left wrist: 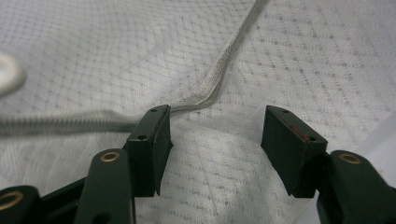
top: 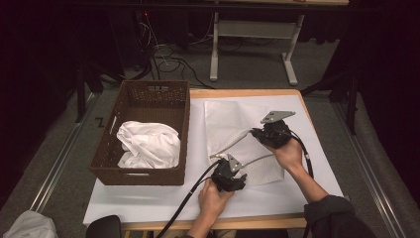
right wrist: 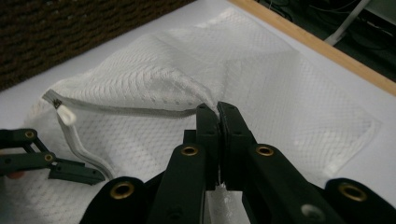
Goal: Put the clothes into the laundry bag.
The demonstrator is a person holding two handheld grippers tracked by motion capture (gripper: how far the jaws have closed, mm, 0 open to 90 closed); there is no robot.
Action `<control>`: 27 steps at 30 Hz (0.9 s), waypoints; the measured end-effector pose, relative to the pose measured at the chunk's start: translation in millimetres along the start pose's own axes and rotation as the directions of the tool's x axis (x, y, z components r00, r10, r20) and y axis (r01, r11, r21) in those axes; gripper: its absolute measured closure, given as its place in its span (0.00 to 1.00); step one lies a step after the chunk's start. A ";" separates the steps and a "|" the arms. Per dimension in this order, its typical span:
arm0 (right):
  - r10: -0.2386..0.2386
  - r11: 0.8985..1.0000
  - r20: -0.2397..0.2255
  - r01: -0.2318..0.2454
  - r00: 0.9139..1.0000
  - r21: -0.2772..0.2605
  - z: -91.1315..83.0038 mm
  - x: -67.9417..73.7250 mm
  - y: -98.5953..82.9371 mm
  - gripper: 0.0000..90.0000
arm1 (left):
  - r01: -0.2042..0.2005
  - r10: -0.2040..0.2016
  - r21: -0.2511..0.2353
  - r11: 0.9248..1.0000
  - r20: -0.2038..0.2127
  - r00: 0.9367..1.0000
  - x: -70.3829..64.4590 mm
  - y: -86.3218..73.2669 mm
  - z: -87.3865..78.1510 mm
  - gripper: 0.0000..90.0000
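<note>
A white mesh zip bag [top: 233, 124] lies flat on the white table cover. Its grey zipper [top: 236, 140] stands partly open. My right gripper [top: 254, 132] is at the bag's right side; in the right gripper view it [right wrist: 217, 109] is shut on the bag's upper layer [right wrist: 289, 93], beside the zipper [right wrist: 140, 112], and lifts it slightly. The white zipper pull [right wrist: 65, 114] lies at the left end. My left gripper [top: 221, 159] hovers at the bag's near left part. It [left wrist: 217, 135] is open over the mesh [left wrist: 303, 60], with one jaw just touching the zipper [left wrist: 219, 70].
A brown wicker basket [top: 184, 134] stands left of the bag and holds crumpled white cloth [top: 148, 144]. The wooden table edge [right wrist: 322, 46] runs behind the bag. Table legs and cables are on the floor beyond.
</note>
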State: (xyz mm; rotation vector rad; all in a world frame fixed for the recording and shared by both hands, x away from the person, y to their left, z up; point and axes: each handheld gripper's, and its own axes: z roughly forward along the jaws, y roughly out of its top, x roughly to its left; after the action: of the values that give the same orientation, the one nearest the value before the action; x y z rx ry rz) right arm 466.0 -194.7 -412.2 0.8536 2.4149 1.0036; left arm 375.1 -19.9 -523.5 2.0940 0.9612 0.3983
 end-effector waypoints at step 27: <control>-0.027 0.999 -0.020 0.027 0.999 0.029 -5.0 2.4 20.3 0.99 | 0.051 -0.055 0.054 0.997 0.066 0.996 8.3 5.4 -7.0 0.44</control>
State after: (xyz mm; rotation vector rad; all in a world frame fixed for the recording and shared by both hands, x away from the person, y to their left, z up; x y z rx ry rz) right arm 469.3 -184.2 -394.3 0.8228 2.4563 0.9733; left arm 379.5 -12.2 -515.2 2.1099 0.9950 0.2763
